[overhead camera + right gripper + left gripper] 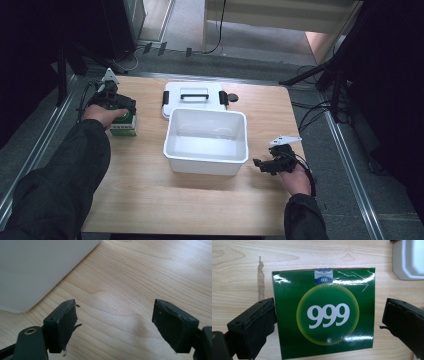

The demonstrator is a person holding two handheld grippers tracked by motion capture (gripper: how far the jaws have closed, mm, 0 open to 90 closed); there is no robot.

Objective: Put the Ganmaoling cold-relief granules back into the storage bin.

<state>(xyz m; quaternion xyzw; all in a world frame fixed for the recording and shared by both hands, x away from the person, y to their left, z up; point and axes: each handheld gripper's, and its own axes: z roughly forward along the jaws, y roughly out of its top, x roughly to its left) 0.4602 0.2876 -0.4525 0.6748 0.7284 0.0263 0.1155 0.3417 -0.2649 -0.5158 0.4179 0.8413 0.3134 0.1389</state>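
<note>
- High view: a wooden table (150, 200) carries a white bin (206, 142) at its middle, open and empty; a white lid (192, 97) with a black handle and side clips lies flat just behind the bin, touching or nearly touching its far rim; a small dark disc (232, 97) sits at the lid's right edge; a green box (123, 122) stands near the table's left edge, well apart from the bin; the left gripper (116, 102) is down over the box, the left hand (100, 115) behind it; the right gripper (267, 164) rests low just right of the bin, held by the right hand (296, 179), its jaws pointing toward the bin wall.
- Left gripper view: the box (324, 312) lies face up, printed "999" in a yellow-green circle; the left gripper (325, 320) is spread wide astride it; the left jaw touches or nearly touches the box's edge, the right jaw stands clear of it; a white corner, bin or lid I cannot tell, shows at top right.
- Right gripper view: the right gripper (113, 322) is spread wide with only bare table (140, 277) between its jaws; the bin (37, 267) wall rises at upper left, near the left jaw but apart from it.
</note>
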